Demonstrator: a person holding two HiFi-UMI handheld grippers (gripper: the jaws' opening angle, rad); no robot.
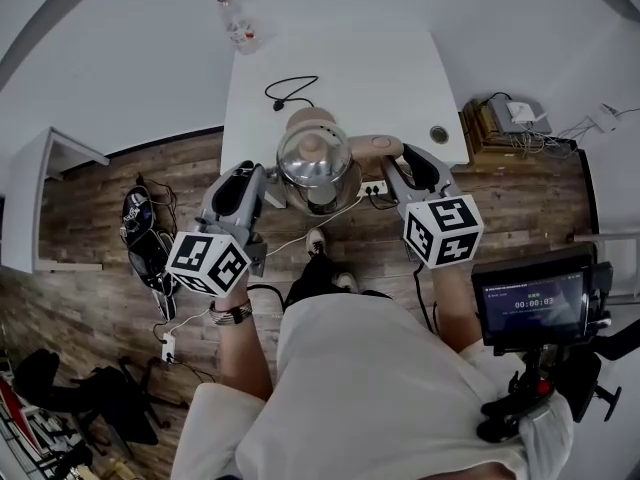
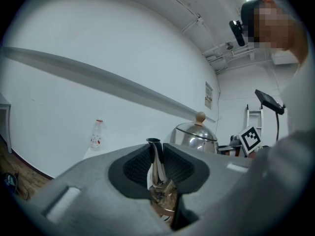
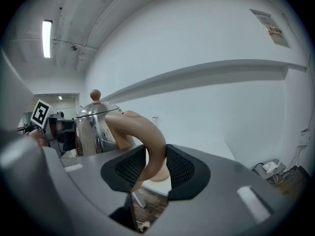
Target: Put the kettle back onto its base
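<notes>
Person's white shirt [image 1: 400,388] nearest, both arms out front. L gripper [image 2: 156,163] clamped on kettle's steel spout [image 2: 155,154]; R gripper [image 3: 147,167] clamped on its tan handle [image 3: 146,136]. Kettle [image 1: 315,163] held up btwn them, over near edge of white table [image 1: 400,78]. Tan round base [image 1: 303,120] peeks out just behind it.

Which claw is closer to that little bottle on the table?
Left. The left claw, gripping the kettle spout, is almost straight in line with the bottle; the right claw, gripping the handle, sits across the kettle, farther away.
</notes>
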